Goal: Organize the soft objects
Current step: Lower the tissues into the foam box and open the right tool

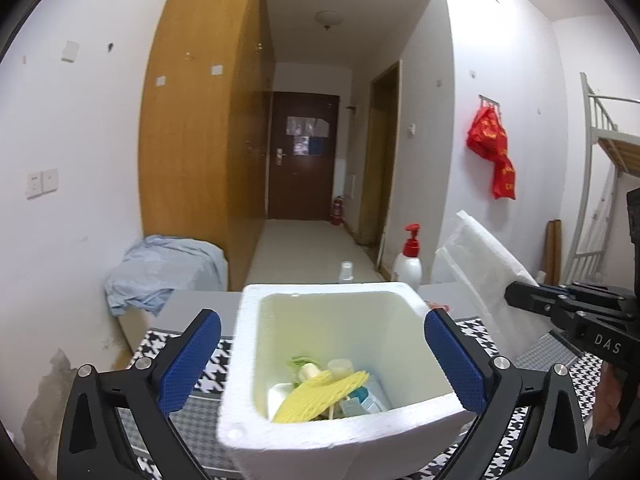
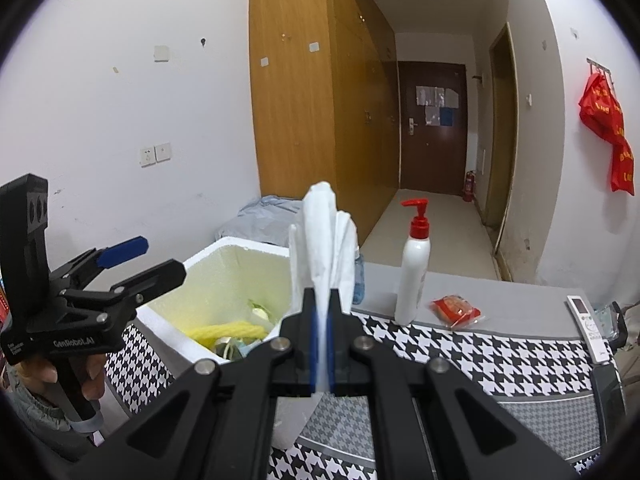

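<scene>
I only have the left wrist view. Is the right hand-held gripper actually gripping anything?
Observer: Yes. The right hand-held gripper is shut on a white sheet, which stands up from between its pads, beside the foam box.
Operator: Anything on the table to the right of the bottle that I can't see?
Observer: A white remote lies on the table, far right of the bottle.
</scene>
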